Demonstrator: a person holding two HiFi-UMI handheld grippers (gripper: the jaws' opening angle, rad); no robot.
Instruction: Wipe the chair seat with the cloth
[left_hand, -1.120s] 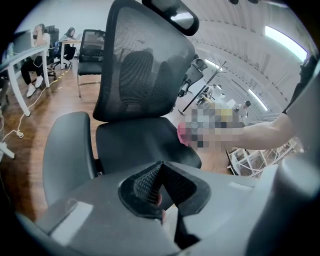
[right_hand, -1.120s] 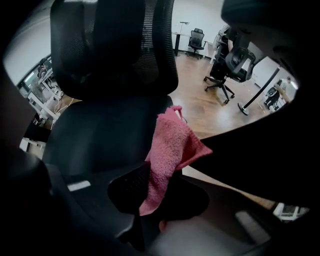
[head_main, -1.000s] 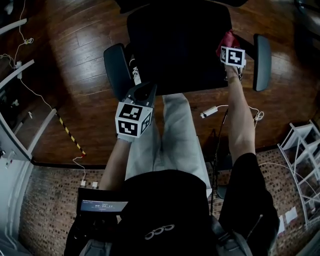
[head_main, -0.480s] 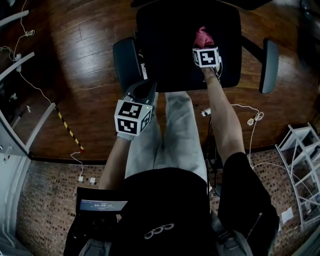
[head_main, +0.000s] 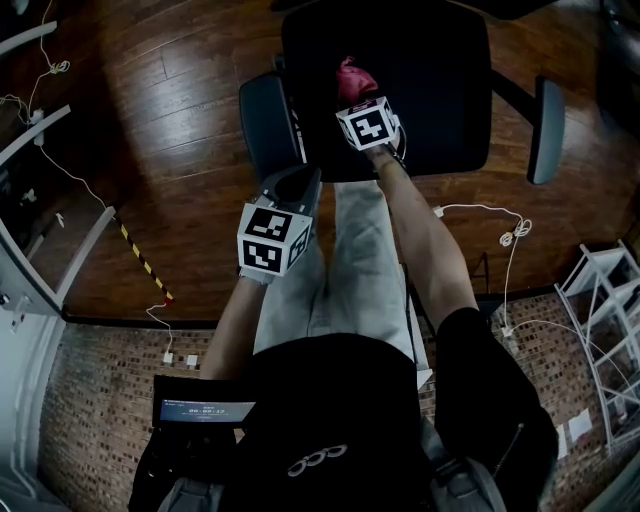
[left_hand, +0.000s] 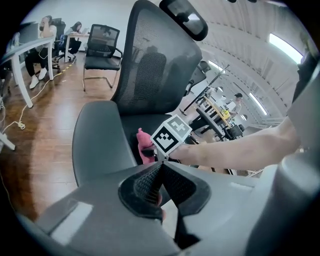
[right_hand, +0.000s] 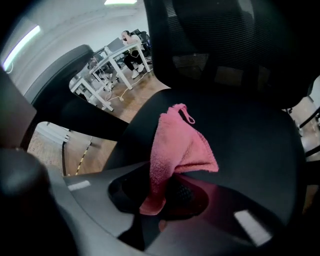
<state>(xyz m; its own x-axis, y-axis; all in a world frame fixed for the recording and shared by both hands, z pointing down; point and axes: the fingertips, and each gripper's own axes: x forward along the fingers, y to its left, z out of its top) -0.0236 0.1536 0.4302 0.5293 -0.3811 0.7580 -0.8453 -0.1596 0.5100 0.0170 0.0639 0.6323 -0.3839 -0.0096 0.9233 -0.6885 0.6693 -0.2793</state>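
Observation:
A black office chair stands before me, its seat (head_main: 430, 90) dark and broad. My right gripper (head_main: 352, 92) is shut on a pink cloth (head_main: 354, 78), which lies on the left part of the seat (right_hand: 250, 135). In the right gripper view the cloth (right_hand: 175, 150) hangs folded from between the jaws. My left gripper (head_main: 298, 180) hovers near the chair's left armrest (head_main: 262, 125), jaws pressed together with nothing in them. From the left gripper view I see the armrest (left_hand: 97, 142), the cloth (left_hand: 145, 150) and the right gripper's marker cube (left_hand: 171, 134).
The chair's right armrest (head_main: 545, 130) juts out at the right. White cables (head_main: 490, 215) lie on the wood floor. A white rack (head_main: 605, 330) stands at the lower right. Other chairs and desks (left_hand: 100, 47) stand farther off.
My right gripper has swept the pink cloth leftward across the seat, from its right edge to its left part. The left gripper has barely moved.

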